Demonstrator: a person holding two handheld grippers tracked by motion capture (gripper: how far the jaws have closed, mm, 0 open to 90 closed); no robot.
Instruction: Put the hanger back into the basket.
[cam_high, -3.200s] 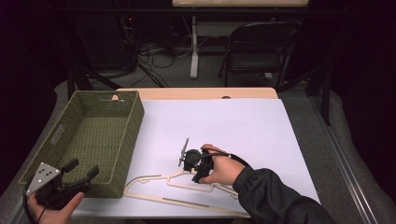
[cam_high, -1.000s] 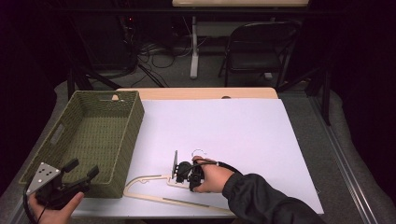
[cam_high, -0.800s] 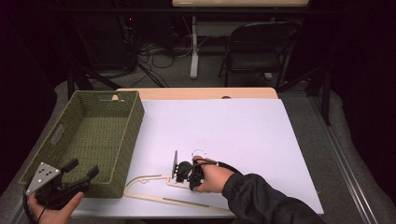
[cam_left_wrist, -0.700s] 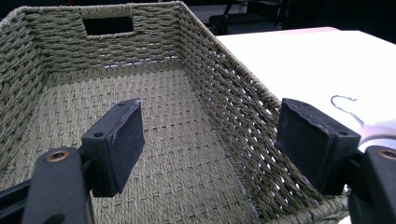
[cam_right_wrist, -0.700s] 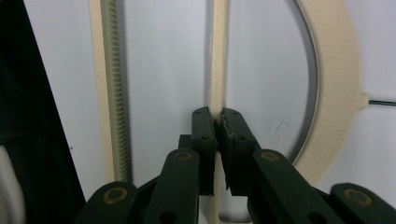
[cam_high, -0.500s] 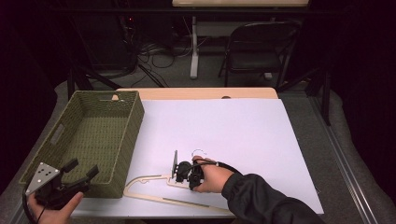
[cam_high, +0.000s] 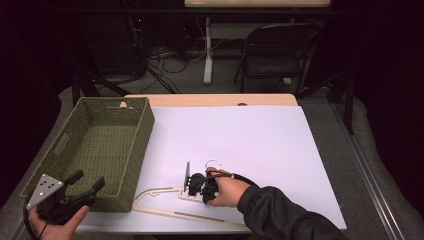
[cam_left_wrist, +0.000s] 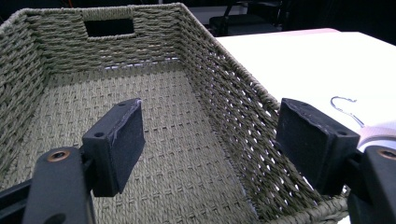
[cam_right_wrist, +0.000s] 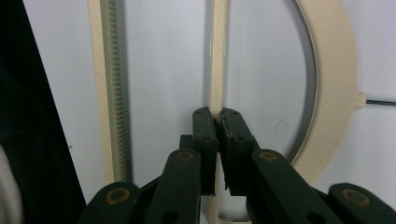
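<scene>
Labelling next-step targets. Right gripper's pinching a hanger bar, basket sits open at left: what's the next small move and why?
Probably lift the hanger slightly off the white sheet. The right gripper is closed on one thin cream bar while the hanger lies flat, and the woven basket, beside the open left gripper, looks like the likely destination.

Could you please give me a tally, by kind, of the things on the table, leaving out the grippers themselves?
Woven green basket: 1
Cream coat hanger with a wire hook: 1
White sheet covering the table: 1
Total: 3
</scene>
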